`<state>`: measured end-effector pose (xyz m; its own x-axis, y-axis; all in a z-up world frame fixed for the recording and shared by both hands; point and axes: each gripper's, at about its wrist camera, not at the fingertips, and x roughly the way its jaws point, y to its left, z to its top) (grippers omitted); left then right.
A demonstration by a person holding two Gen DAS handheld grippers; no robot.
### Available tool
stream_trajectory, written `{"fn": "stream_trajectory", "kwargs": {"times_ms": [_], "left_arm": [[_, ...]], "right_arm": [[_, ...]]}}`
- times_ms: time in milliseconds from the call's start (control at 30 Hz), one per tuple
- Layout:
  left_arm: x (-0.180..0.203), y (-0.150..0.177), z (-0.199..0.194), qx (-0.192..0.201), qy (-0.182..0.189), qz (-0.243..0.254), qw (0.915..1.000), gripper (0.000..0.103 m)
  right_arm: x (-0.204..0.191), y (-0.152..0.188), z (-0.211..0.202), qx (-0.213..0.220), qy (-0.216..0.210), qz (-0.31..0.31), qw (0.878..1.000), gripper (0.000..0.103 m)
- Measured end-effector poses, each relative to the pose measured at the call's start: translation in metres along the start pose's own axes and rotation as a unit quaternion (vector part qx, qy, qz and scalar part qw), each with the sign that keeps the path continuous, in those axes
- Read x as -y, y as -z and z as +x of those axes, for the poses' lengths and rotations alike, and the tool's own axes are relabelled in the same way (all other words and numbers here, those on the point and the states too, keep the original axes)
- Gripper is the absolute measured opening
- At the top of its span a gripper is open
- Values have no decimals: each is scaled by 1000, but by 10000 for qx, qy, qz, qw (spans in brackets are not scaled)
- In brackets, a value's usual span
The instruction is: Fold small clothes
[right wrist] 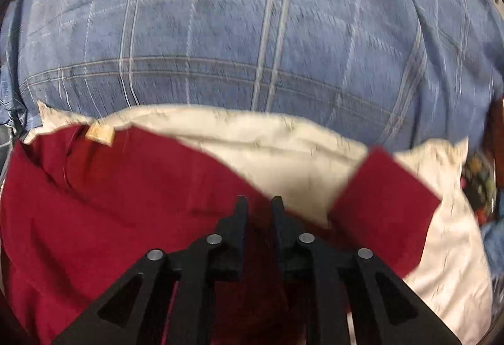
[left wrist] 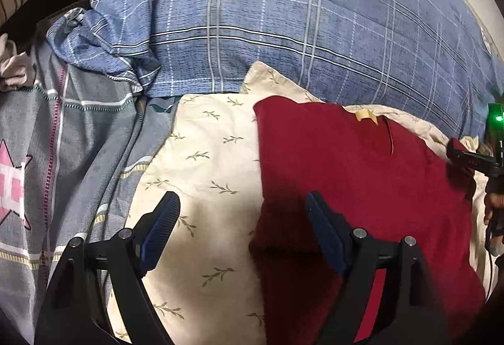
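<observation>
A: The red shirt (left wrist: 352,187) lies on the cream pillow (left wrist: 204,162); left claw (left wrist: 242,212) gapes over its edge, gripping nothing.

B: Right claw (right wrist: 259,203) is nearly together over the cloth; grip unclear; a thin pinch could slip, spoiling the fold.

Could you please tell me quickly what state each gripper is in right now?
Left gripper: jaws wide open, holding nothing, above the dark red fabric garment.
Right gripper: jaws narrowly apart over the garment; a grip cannot be told.
</observation>
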<state>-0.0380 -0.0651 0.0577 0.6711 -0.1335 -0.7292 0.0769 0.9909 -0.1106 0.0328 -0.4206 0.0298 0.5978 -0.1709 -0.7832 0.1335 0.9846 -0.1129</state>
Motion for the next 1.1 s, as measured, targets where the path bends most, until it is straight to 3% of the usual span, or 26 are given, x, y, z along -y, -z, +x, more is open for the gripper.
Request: {"fn": "stream_trajectory", "kwargs": {"times_ms": [33,67,100,167,233,333,467,533,567,633,700,767,967,1100], "left_arm": [[2,1,2,-74,-50,73,9999,82],[4,3,4,-150,-99,126,9998,82],[5,4,6,-235,-131,176,9995,82],[6,9,11,-390,-163,264,9988,82],[4,12,11,-439,-222,315,9983,82],[-11,9,8,-410,-464,221,9978,82],[-46,0,0,-291,-713,-329,9965,82],[-56,-4,-5,-214,-659,-548,9961,82],[-59,-5,-8,-169,-642,-608,9959,82],[-62,-4,-11,-129,-621,-645,9959,82],[-65,-3,-12,-135,-590,-678,9959,82],[-70,-5,-13,-116,-566,-774,9953,82],[-97,-12,-31,303,-816,-1230,9886,82],[-115,-12,-35,360,-926,-1561,9827,82]], "right_arm": [[-2,3,-6,90,-92,41,9999,32],[-9,5,-17,222,-290,26,9993,49],[-19,5,-25,317,-540,-65,9980,57],[-44,3,-35,392,-1114,-294,9926,57],[-84,2,-42,190,-2047,-535,9772,57],[-133,14,-51,-281,-3229,-648,9438,56],[-185,55,-69,-594,-4176,-909,9021,60],[-213,68,-68,-826,-4296,-1164,8917,60],[-226,72,-66,-807,-4152,-1318,8965,59],[-242,70,-59,-528,-3475,-1438,9251,59],[-248,63,-51,-240,-3146,-1232,9409,60],[-256,54,-44,-121,-3055,-1052,9463,63],[-304,35,-50,404,-3506,-1346,9259,63],[-329,39,-44,176,-3639,-1530,9186,65]]}}
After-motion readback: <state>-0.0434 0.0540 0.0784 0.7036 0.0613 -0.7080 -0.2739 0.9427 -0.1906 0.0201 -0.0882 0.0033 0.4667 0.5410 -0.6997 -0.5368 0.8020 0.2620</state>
